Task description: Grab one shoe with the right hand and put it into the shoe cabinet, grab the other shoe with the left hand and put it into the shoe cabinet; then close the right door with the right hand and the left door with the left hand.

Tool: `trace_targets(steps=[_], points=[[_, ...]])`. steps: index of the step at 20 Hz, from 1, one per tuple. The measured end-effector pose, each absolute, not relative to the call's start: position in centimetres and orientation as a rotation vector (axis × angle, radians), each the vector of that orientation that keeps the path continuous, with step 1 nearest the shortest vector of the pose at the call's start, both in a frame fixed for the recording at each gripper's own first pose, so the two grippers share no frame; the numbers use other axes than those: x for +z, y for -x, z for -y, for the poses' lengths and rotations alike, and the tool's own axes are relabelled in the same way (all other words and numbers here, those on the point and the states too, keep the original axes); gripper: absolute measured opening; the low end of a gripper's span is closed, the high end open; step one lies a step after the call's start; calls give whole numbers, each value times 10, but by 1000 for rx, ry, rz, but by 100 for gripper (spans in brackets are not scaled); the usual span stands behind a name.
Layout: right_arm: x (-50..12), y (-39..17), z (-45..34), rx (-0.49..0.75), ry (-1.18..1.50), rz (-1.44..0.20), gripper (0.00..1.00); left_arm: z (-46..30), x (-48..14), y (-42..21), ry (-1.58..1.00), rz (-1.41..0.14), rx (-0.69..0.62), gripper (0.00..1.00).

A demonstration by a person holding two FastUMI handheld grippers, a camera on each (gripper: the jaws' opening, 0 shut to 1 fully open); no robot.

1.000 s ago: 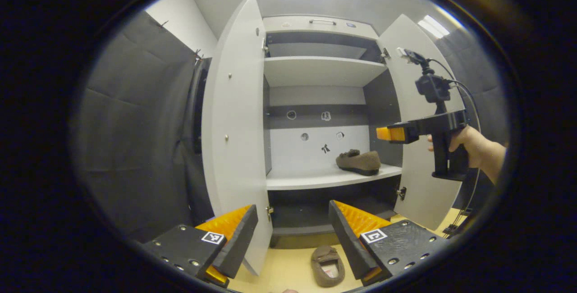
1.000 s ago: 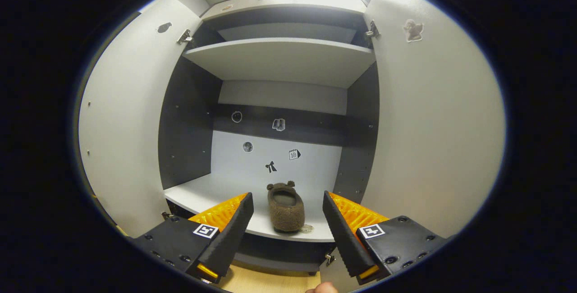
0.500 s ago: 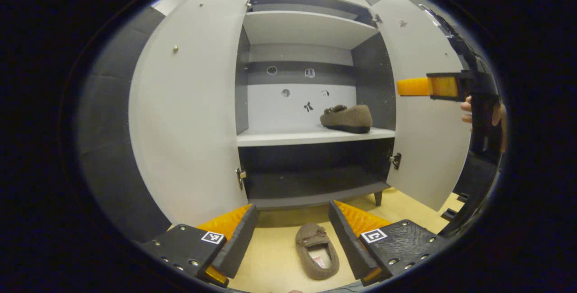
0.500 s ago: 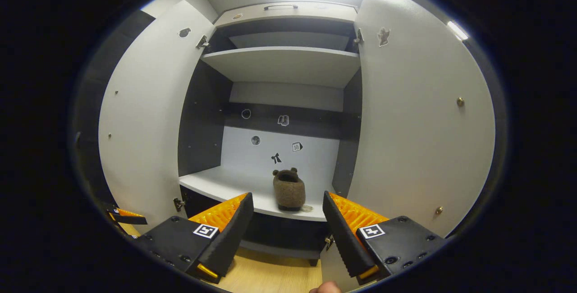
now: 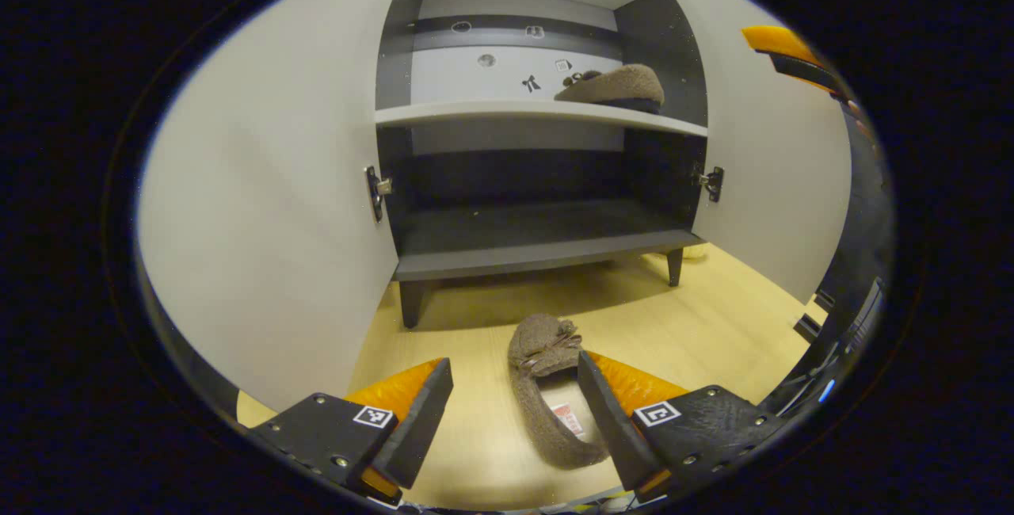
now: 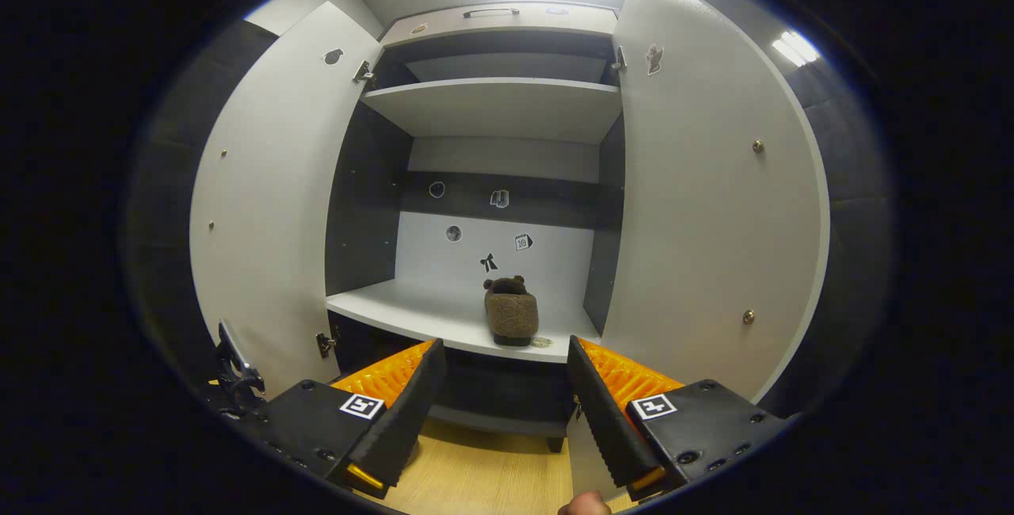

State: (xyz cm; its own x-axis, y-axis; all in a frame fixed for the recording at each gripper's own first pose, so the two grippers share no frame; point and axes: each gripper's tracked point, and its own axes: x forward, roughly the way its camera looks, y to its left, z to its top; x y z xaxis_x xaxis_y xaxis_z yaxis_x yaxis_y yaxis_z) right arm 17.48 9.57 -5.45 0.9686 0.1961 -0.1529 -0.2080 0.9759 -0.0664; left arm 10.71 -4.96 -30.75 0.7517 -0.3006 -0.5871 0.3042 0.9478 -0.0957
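Observation:
A brown fuzzy slipper (image 5: 547,388) lies on the wooden floor in front of the shoe cabinet (image 5: 539,257). My left gripper (image 5: 515,404) hovers open just above it, its fingers to either side of the slipper. A second brown slipper (image 5: 614,87) (image 6: 512,313) rests on the middle shelf at the right. My right gripper (image 6: 503,388) stands open and empty, back from that shelf. The cabinet's left door (image 5: 269,206) (image 6: 265,206) and right door (image 5: 772,158) (image 6: 709,214) both stand wide open. The right gripper (image 5: 784,51) also appears at the upper right of the left gripper view.
An upper shelf (image 6: 495,103) and the dark bottom shelf (image 5: 539,234) hold nothing. The cabinet stands on short legs (image 5: 673,265) above the floor (image 5: 713,325). A metal fitting (image 6: 234,364) shows at lower left in the right gripper view.
My left gripper has dropped toward the floor slipper, which now lies between its fingers. My right gripper has drawn back from the shelf, leaving its slipper there.

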Motion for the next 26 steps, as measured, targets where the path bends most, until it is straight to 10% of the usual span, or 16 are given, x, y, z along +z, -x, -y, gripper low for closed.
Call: trace_targets(steps=[13,22,26], points=[[-43,-158,-93,152,78,-120,97,60,-395,-105,-57,-872,-353,92],[-47,-152,-87,143,65,-139,97,70,-405,-108,-60,-906,-328,3],[-52,-147,-84,151,59,-158,98,78,-394,-113,78,-898,-289,2]])
